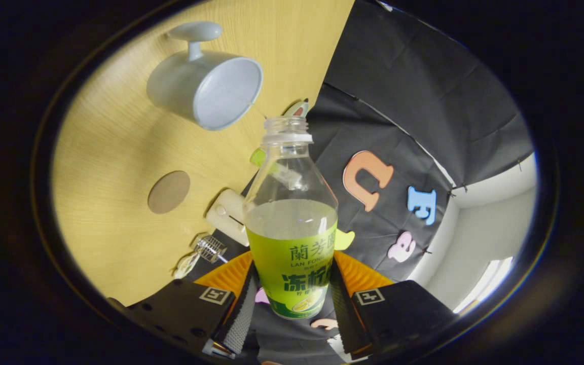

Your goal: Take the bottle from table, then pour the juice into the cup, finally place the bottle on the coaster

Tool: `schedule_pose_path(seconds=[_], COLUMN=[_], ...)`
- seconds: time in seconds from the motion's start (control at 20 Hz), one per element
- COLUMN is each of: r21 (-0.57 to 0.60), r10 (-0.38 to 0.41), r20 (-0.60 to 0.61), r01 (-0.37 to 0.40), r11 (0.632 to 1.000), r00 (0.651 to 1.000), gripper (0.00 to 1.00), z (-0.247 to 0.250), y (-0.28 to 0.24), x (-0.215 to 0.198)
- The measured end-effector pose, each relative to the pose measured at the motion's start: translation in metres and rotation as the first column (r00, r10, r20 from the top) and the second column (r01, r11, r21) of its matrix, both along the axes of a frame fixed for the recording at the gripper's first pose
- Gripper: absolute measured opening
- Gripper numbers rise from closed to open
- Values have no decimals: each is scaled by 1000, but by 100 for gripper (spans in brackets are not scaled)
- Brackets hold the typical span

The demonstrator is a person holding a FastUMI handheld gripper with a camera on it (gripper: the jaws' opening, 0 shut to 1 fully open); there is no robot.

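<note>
In the gripper view, the gripper (292,299) is clamped on the bottle (292,223), both ribbed fingers (244,309) pressing its green label. The bottle is uncapped, about half full of pale juice, its mouth near the pale blue cup (206,88) on the wooden table (114,152). The round brown coaster (169,191) lies beside it.
</note>
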State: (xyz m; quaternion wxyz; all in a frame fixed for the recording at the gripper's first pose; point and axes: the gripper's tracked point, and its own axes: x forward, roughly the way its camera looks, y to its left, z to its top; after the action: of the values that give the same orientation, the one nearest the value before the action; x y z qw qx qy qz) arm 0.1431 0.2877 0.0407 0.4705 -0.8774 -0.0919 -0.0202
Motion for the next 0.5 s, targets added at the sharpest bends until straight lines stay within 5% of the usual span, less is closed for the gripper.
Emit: schedule_pose_path(seconds=[0.5], r21=[-17], r10=[6], r20=[10], r01=[-6], r11=[1000], r00=[1000], gripper=[75], z=[1], y=[4], x=[1])
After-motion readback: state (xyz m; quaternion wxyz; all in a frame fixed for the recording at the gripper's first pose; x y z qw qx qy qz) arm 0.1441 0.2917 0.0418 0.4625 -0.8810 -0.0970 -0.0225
